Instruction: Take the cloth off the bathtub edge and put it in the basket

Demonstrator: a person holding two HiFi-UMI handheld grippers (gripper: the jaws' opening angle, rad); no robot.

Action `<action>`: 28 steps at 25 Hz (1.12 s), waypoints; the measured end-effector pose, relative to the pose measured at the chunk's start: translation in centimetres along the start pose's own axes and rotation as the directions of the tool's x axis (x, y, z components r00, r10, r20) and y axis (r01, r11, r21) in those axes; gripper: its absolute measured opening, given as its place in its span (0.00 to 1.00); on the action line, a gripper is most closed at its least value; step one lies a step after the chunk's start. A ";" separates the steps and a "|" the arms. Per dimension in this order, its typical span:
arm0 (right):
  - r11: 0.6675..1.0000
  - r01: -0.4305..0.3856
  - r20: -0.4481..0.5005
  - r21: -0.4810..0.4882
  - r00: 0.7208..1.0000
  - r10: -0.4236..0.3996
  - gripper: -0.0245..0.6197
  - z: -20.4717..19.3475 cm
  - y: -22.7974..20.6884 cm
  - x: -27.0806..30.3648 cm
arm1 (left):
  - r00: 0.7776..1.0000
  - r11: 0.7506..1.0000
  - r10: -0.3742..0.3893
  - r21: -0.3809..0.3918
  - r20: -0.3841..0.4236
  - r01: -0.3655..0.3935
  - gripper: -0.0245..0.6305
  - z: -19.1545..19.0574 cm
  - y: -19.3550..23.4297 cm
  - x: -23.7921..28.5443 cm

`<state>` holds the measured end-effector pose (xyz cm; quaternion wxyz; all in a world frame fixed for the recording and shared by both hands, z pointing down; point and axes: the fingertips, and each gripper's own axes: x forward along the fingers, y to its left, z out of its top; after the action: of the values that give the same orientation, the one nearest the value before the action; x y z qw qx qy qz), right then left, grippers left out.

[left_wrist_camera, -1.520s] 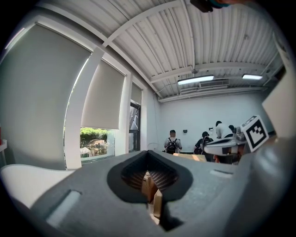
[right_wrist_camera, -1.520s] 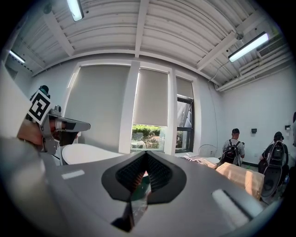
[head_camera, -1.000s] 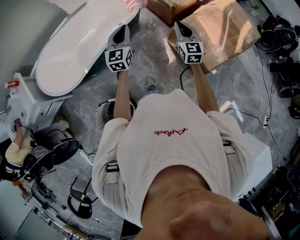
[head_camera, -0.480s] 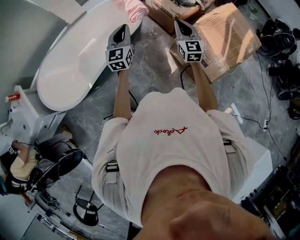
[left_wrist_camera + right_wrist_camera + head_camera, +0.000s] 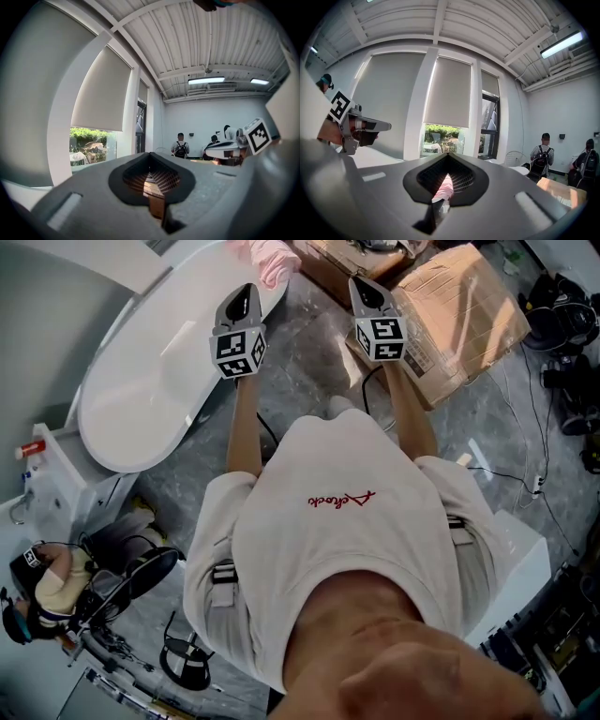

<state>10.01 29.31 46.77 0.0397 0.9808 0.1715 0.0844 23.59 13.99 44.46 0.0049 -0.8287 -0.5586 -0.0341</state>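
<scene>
Both shut on nothing: left gripper [image 5: 247, 292] and right gripper [image 5: 362, 287], held over floor [image 5: 309, 371] beside tub [image 5: 150, 371]. Pink cloth [image 5: 268, 259] bunched on tub's far rim, ahead, untouched. Risk of knocking cloth into tub if reached with jaws together. Box [image 5: 455, 306] close on right; cable [image 5: 367, 390] underfoot, likely trip risk. Basket not made out.

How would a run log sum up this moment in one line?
left tongs: shut, empty | right tongs: shut, empty | pink cloth: on bathtub edge, untouched
</scene>
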 end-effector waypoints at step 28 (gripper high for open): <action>0.997 -0.069 -0.045 0.025 0.997 0.070 0.05 -1.7 -5.6 17.3 | 0.994 0.998 0.062 -0.009 -0.087 -0.063 0.04 -2.7 8.3 14.6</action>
<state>23.89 40.60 50.43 0.0214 0.9843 0.1390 0.1063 36.58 24.23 48.34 0.0255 -0.8436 -0.5315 -0.0729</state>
